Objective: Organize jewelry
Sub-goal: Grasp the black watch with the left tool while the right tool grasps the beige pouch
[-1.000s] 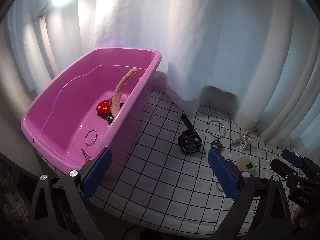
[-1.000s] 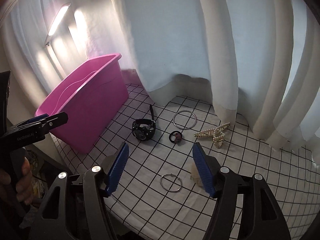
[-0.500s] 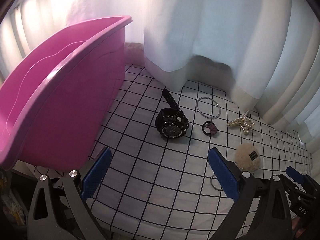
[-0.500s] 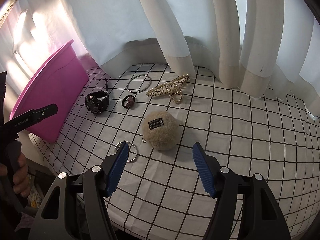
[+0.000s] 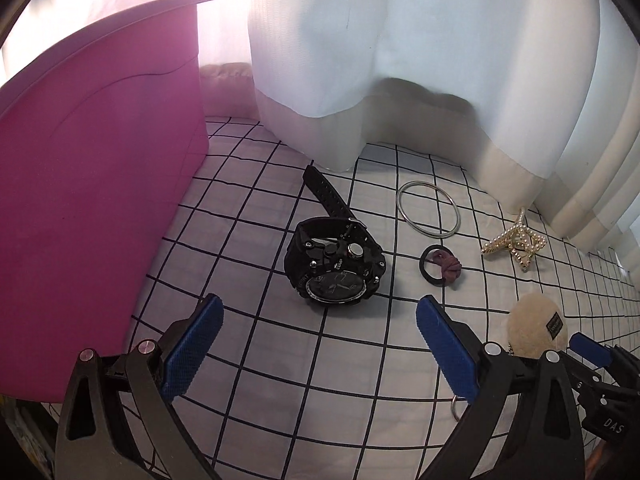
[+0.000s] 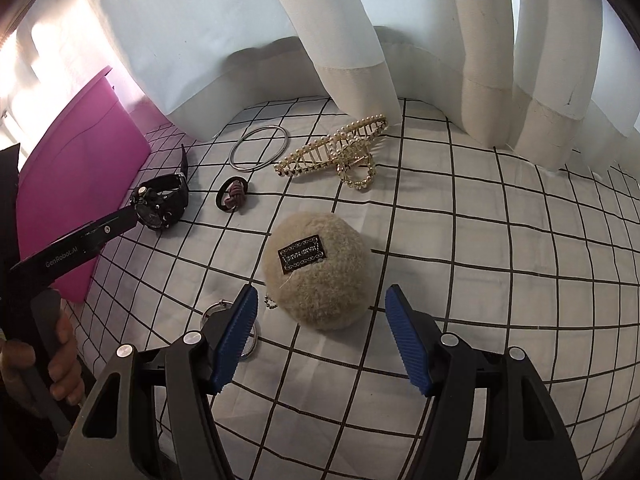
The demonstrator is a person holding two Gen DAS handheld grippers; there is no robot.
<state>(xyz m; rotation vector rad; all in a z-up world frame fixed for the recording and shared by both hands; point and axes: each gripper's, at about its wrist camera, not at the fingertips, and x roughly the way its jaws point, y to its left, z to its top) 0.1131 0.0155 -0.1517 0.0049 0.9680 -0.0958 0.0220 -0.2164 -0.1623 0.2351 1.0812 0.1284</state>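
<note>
Both claws are standing open and empty. The pompom (image 6: 316,270) is lying just ahead of the right claw (image 6: 318,334), between its jaws' lines; the watch (image 5: 334,262) is lying ahead of the left claw (image 5: 318,348), strap pointing away.
</note>
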